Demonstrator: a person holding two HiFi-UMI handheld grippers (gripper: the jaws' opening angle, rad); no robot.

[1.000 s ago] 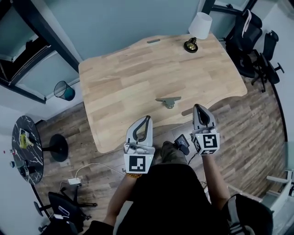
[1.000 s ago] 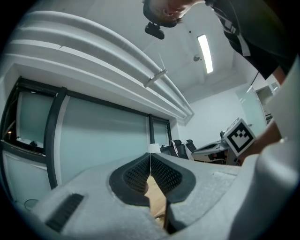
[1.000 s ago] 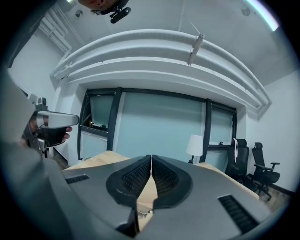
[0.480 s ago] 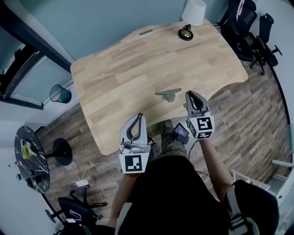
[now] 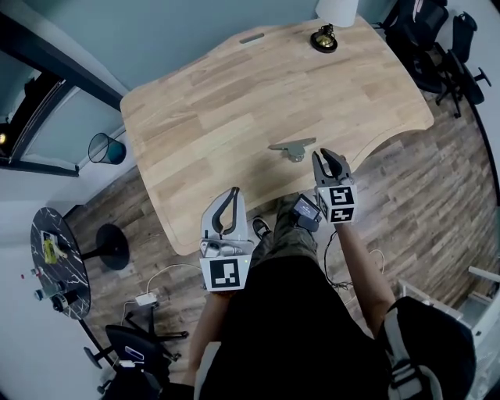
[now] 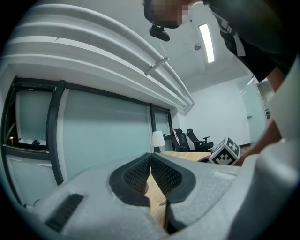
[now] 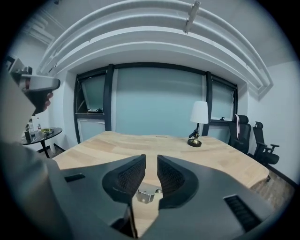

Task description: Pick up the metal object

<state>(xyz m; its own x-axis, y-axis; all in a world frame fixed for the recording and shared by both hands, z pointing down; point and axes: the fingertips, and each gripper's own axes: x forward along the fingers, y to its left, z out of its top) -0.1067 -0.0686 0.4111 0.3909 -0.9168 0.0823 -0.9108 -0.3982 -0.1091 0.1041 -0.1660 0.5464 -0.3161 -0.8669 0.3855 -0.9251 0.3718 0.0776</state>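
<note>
A small grey metal bracket (image 5: 292, 147) lies flat on the wooden table (image 5: 219, 117), close to its near edge. My right gripper (image 5: 326, 156) hovers just right of it, at the table's edge. In the right gripper view the bracket (image 7: 147, 193) shows low down, beyond the narrow gap of my right gripper (image 7: 151, 164). Its jaws are opening and nothing is between them. My left gripper (image 5: 230, 194) hangs over the table's near edge, well left of the bracket. In the left gripper view, my left gripper (image 6: 150, 157) has its pads pressed together with nothing in them.
A white-shaded lamp (image 5: 332, 16) with a dark base stands at the table's far right corner. Black office chairs (image 5: 437, 47) are beyond the right end. A bin (image 5: 105, 148) and a round black side table (image 5: 58, 262) stand on the floor to the left.
My right gripper has moved forward and closer to the bracket, and its jaws have parted a little. The left gripper has stayed by the table's near edge.
</note>
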